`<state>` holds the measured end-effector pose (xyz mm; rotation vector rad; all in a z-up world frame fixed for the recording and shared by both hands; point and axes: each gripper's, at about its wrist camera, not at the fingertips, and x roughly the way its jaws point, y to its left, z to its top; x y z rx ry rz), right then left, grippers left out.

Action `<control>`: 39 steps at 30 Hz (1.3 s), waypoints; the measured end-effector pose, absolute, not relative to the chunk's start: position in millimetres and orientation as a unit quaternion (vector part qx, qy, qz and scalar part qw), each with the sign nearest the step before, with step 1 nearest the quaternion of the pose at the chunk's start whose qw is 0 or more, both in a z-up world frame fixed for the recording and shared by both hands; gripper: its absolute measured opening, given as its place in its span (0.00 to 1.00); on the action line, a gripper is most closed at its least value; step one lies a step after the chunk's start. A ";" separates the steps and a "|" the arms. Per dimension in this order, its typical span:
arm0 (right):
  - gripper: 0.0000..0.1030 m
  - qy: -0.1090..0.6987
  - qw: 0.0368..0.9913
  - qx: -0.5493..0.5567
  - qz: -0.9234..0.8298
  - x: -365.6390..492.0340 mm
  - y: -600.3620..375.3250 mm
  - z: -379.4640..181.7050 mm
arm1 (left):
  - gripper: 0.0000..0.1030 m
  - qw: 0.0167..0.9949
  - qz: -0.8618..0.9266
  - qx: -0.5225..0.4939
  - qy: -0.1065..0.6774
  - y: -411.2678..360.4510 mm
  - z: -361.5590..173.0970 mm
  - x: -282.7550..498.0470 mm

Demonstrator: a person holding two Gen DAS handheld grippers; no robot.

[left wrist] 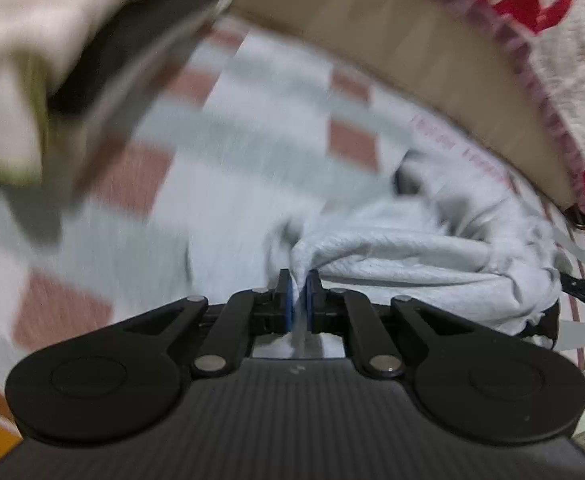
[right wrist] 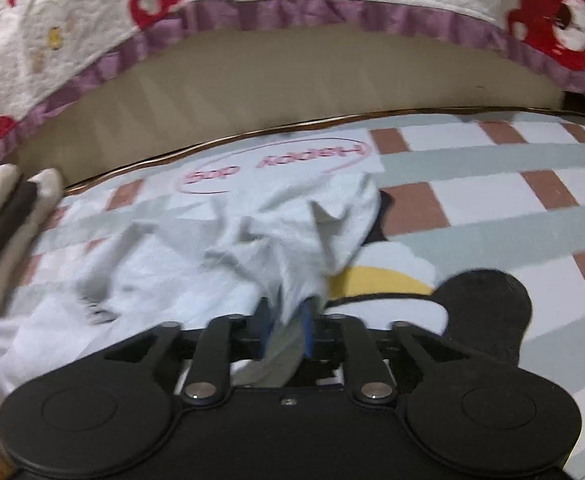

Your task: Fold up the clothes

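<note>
Left wrist view: left gripper (left wrist: 301,294) is pinched tight on a fold of the white garment (left wrist: 412,256), bunched over the checked bedsheet (left wrist: 252,128). Right wrist view: right gripper (right wrist: 288,320) is clamped on the same garment (right wrist: 220,248), crumpled on the bedsheet (right wrist: 492,200) near the padded headboard (right wrist: 292,84).

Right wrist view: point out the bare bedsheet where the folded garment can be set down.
The checked bedsheet lies bare to the right of the white garment, up to the headboard. The left is crowded: the garment spreads there, and a stack of folded clothes sits at the edge. Both the left gripper and right gripper pinch the garment.
</note>
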<state>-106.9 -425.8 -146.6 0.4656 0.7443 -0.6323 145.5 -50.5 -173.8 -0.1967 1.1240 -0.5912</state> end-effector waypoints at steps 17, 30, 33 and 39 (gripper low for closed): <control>0.04 0.308 0.873 0.217 -0.311 -125.0 -436.4 -127.8 | 0.16 0.779 -0.332 -0.128 0.516 -28.8 -136.8 128.4; 0.04 0.293 0.866 0.259 -0.313 -136.6 -443.8 -125.5 | 0.55 0.799 -0.331 0.155 0.478 -49.6 -147.1 55.4; 0.03 0.286 0.868 0.244 -0.324 -135.1 -443.4 -123.1 | 0.56 0.791 -0.334 0.184 0.479 -60.7 -158.8 54.8; 0.03 0.273 0.862 0.236 -0.356 -140.5 -455.7 -116.7 | 0.33 0.808 -0.304 0.267 0.429 -83.7 -179.2 49.1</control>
